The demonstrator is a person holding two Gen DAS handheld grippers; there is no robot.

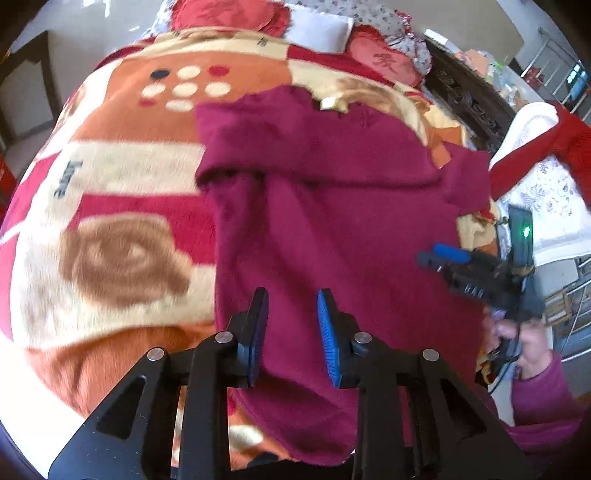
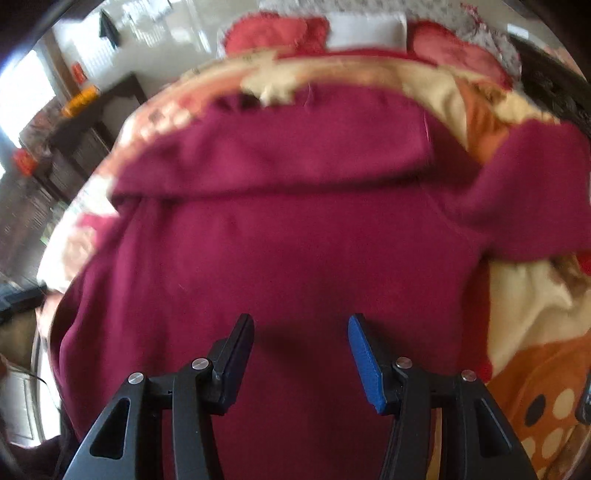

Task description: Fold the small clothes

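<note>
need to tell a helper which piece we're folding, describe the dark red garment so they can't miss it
Find the bed with the plush orange, cream and red blanket. Spread on it lies the garment, one sleeve folded across its body. It is plain deep magenta, unlike the patterned blanket and the brighter red cloth off the bed.

Home bedroom: blanketed bed [image 1: 122, 177], pillows [image 1: 221, 14]

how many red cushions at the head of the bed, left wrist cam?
2 clearly. One red cushion lies top centre, left of the white pillow; the other lies right of it. More may hide behind the floral bedding.
</note>
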